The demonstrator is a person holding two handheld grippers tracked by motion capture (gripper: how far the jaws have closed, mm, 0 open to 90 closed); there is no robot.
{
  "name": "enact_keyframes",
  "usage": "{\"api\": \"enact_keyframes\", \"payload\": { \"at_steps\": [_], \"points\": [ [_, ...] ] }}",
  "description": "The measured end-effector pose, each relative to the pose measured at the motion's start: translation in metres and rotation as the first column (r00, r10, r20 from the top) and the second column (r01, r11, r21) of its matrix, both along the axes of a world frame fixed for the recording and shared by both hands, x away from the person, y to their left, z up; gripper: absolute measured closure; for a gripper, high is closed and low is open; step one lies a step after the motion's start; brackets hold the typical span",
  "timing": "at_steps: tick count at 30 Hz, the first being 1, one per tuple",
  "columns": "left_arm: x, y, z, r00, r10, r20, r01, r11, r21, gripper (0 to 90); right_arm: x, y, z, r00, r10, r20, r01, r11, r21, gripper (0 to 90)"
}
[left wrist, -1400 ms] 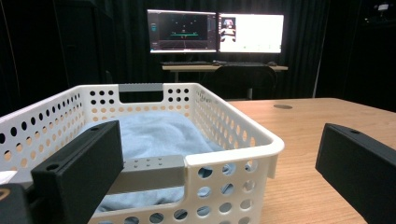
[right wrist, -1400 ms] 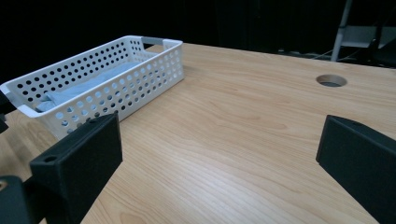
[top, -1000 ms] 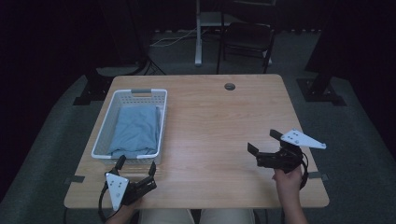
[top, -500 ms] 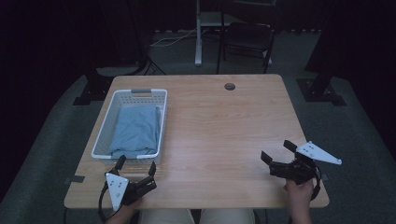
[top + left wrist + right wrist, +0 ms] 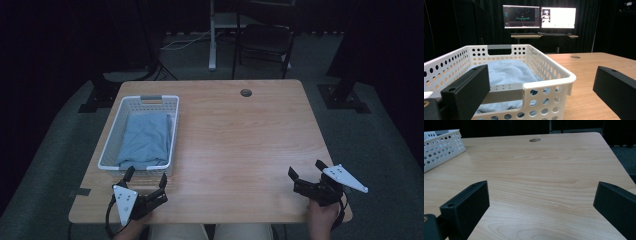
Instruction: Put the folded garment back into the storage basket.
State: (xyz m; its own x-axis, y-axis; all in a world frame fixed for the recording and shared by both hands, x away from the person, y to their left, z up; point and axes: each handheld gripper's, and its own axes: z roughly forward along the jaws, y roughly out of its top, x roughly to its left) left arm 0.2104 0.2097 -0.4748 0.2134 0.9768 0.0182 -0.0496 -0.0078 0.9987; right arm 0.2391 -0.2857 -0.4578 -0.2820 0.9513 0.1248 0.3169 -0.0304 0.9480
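A light wooden tabletop (image 5: 240, 145) is seen from above in a dim room. A white perforated basket (image 5: 116, 145) sits on its left half, holding a folded pale blue cloth (image 5: 145, 140) that lies flat inside. The left claw (image 5: 146, 179) rests at the near left edge, just in front of the basket's near wall, its jaws spread wide apart and holding nothing. The right claw (image 5: 305, 172) sits at the near right corner, well apart from the basket, jaws also wide apart and empty, over bare wood. A small round hole (image 5: 245, 92), perhaps a cable port, marks the far side.
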Motion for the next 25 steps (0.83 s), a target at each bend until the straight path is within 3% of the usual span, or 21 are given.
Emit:
{"api": "enact_keyframes", "payload": {
  "at_steps": [2,5,8,12,25],
  "points": [
    [0.0,0.0,0.0,1.0,0.0,0.001,0.0,1.0,0.0,2.1,0.001,0.0,-0.002,1.0,-0.008,0.0,0.008,1.0,0.009,0.3],
    [0.0,0.0,0.0,1.0,0.0,0.0,0.0,1.0,0.0,2.1,0.001,0.004,-0.004,0.9987,-0.05,0.003,0.051,0.998,-0.036,0.3],
    [0.0,0.0,0.0,1.0,0.0,0.001,0.0,1.0,0.0,2.1,0.006,0.009,-0.006,0.9952,-0.095,-0.022,0.093,0.992,-0.08,0.3],
    [0.0,0.0,0.0,1.0,0.0,0.001,0.0,1.0,0.0,2.2,0.009,0.013,-0.006,0.9916,-0.126,-0.029,0.122,0.986,-0.111,0.2],
    [0.0,0.0,0.0,1.0,0.0,-0.001,0.0,1.0,0.0,2.2,0.011,0.01,-0.007,0.9935,-0.102,-0.049,0.098,0.992,-0.077,0.2]
  ]
}}
